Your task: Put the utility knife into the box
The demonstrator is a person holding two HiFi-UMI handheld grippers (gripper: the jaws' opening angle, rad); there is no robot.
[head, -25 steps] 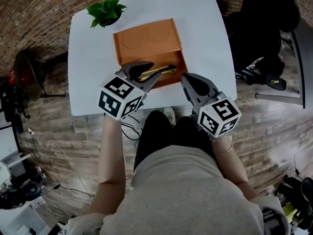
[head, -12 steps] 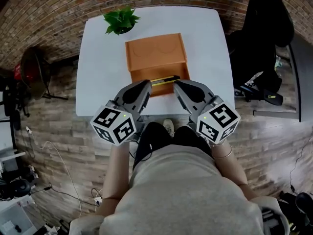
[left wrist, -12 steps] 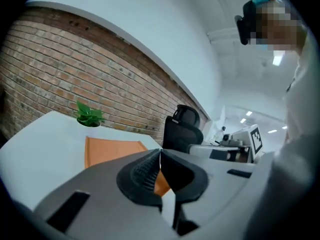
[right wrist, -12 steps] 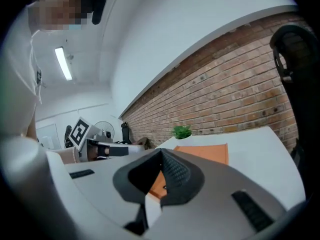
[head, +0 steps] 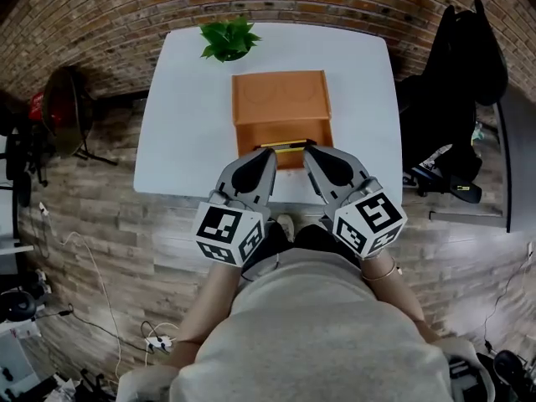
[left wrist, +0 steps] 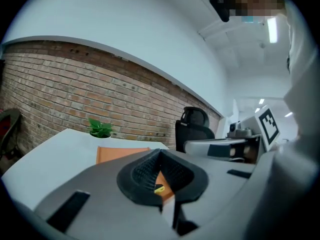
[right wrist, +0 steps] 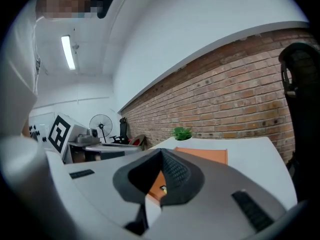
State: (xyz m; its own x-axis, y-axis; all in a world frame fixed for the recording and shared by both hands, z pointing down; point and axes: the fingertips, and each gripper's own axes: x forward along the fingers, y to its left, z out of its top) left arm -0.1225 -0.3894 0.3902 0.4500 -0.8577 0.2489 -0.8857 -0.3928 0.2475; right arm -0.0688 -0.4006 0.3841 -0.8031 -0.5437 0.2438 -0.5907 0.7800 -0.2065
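The orange box (head: pixel 280 99) stands on the white table (head: pixel 184 124), its open compartment toward me. The yellow and black utility knife (head: pixel 283 146) lies inside that compartment, free of both grippers. My left gripper (head: pixel 266 154) hovers at the table's near edge just short of the box, shut and empty. My right gripper (head: pixel 311 152) hangs beside it, also shut with nothing held. In the left gripper view the closed gripper (left wrist: pixel 160 152) frames a bit of the knife (left wrist: pixel 158 188) and the box (left wrist: pixel 120 154). The right gripper view shows its shut gripper (right wrist: pixel 161 152) over the box (right wrist: pixel 202 155).
A potted green plant (head: pixel 228 38) sits at the table's far edge behind the box. A black chair with dark clothing (head: pixel 461 82) stands to the right of the table. Cables and gear lie on the wooden floor at left (head: pixel 50 107). My legs are under the near edge.
The left gripper, open around the knife over the box a second ago, has let it go, drawn back toward me and shut. The right gripper has pulled back slightly too.
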